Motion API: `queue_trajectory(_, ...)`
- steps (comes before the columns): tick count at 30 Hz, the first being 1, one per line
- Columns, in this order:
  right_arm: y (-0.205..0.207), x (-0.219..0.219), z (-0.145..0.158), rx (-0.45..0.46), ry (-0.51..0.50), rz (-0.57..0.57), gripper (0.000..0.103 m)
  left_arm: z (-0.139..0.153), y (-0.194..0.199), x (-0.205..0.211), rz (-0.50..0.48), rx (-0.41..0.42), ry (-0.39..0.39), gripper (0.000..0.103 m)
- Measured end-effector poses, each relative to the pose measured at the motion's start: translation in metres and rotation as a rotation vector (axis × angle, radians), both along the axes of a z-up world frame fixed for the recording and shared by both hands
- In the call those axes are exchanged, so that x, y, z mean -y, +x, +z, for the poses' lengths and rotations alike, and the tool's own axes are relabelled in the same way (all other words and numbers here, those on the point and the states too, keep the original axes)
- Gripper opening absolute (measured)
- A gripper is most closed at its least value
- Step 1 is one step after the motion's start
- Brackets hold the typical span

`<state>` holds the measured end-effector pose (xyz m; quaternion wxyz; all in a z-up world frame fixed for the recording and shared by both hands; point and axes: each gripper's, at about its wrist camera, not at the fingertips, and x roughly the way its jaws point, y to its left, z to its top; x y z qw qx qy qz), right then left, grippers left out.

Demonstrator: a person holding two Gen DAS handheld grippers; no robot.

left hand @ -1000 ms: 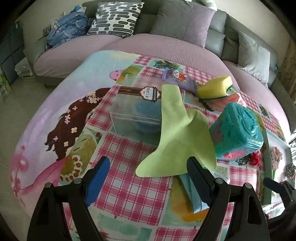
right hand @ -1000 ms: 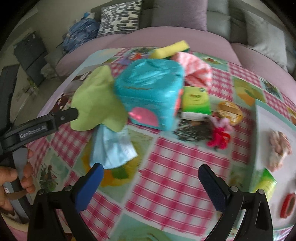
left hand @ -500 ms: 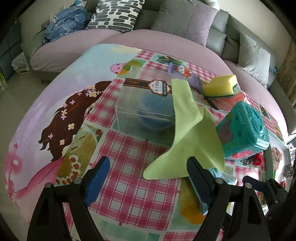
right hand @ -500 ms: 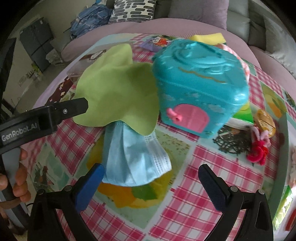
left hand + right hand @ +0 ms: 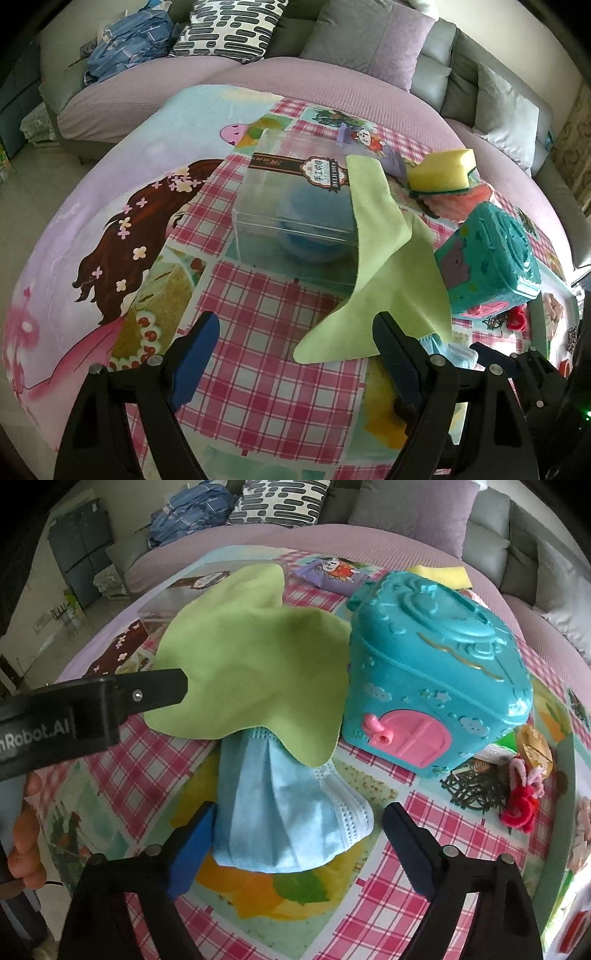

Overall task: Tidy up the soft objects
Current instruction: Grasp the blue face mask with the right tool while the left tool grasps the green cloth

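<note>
Cloth first, from my left wrist: the green cloth (image 5: 384, 266) hangs over the right edge of the clear box (image 5: 291, 206) and spills down onto the checked surface (image 5: 258, 350), its lower hem just in front of my left claw (image 5: 291, 332), nearer the right finger than the left. That claw is spread wide with nothing between its blue pads, only bare checked pattern. Right of the cloth stands the teal toy house (image 5: 491, 266), and behind it sit a yellow sponge (image 5: 441, 173) and a pink fluffy thing (image 5: 461, 203). A sliver of the blue face mask (image 5: 443, 347) peeps out beyond my right finger, beside the tip of my other claw at the lower right. From my right wrist: the face mask (image 5: 291, 812) lies flat on the surface, its upper end tucked under the green cloth (image 5: 258, 672), its lower end reaching in between the fingers of my right claw (image 5: 295, 834). The left pad is touching or nearly touching the mask's edge; the right pad stands clear of it. These jaws have just been closing a little yet remain apart, not pinching the mask. The toy house (image 5: 436, 672) sits just right of the cloth, with red and pink hair ties (image 5: 521, 797) further right. My left claw's black finger (image 5: 110, 698) reaches in from the left over the cloth.
</note>
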<state>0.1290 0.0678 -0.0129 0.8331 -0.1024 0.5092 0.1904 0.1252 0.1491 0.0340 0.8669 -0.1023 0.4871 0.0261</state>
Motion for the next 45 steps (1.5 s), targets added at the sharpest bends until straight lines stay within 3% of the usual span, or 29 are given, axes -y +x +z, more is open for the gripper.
queue_trajectory(8,-0.005,0.012,0.008,0.003,0.027,-0.026,0.055,0.002,0.014,0.014,-0.040,0.011,-0.008,0.086)
queue_trajectory(17,-0.008,0.047,0.017,-0.015,0.090,-0.050,0.033,-0.008,0.035,0.032,-0.077,0.002,-0.010,0.083)
queue_trajectory(21,-0.004,0.059,0.017,-0.020,0.105,-0.061,0.026,-0.014,0.039,0.036,-0.080,-0.009,-0.020,0.065)
queue_trajectory(26,-0.003,0.073,0.016,-0.026,0.121,-0.080,0.022,-0.022,0.041,0.042,-0.102,-0.025,-0.047,0.029)
queue_trajectory(29,-0.003,0.082,0.015,-0.028,0.127,-0.096,0.019,-0.024,0.041,0.043,-0.112,-0.018,-0.059,0.014)
queue_trajectory(34,-0.003,0.106,0.015,-0.039,0.154,-0.129,0.015,-0.026,0.038,0.043,-0.108,-0.003,-0.069,0.007)
queue_trajectory(45,-0.009,0.175,0.013,-0.052,0.194,-0.212,0.011,-0.008,0.021,0.054,-0.160,0.064,-0.072,0.004)
